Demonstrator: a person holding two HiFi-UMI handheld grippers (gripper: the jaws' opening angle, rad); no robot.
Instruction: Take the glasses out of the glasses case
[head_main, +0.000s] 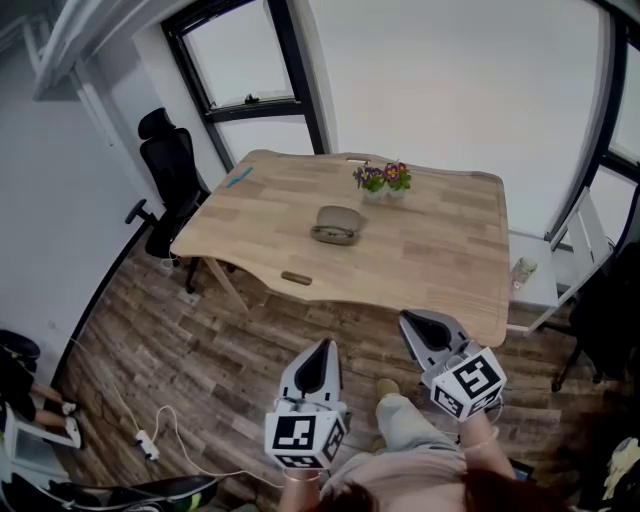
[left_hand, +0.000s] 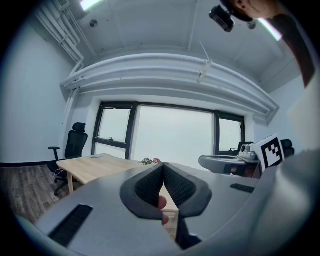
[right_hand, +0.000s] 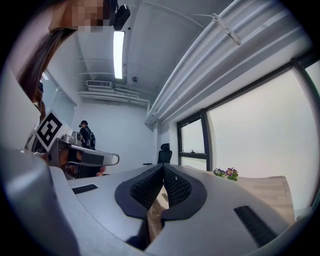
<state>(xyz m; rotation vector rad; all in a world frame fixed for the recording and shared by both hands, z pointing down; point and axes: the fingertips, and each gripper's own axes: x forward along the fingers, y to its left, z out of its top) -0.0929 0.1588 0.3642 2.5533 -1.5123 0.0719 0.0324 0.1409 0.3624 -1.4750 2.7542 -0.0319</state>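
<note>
Across the dark, streaky plank floor (head_main: 200, 340) stands a pale wooden table (head_main: 440, 250), a broad slab with rounded corners and a wavy near edge, its grain running along its length. A black mesh-backed office chair (head_main: 165, 190) sits off the table's left end.

Both tongs hang low by the person's body, well short of the near edge. The left gripper (head_main: 322, 348) is pinched shut: in its own view (left_hand: 163, 167) the ribbed dark pads meet at the tips with nothing between them. The right gripper (head_main: 415, 322) is pinched shut too, pads tip to tip and empty (right_hand: 163, 170).

The glasses case (head_main: 337, 225) lies near the table's middle, well apart from both tongs. It is a smooth, grey-beige oval shell (lid apparently down), and its long axis runs roughly parallel to the near edge.

Just beyond it, toward the far edge, is a small pot of purple flowers (head_main: 383, 180). A thin blue pen-like thing (head_main: 238, 177) lies at the far left corner, and a small brown oblong (head_main: 296, 278) lies by the near edge.
</note>
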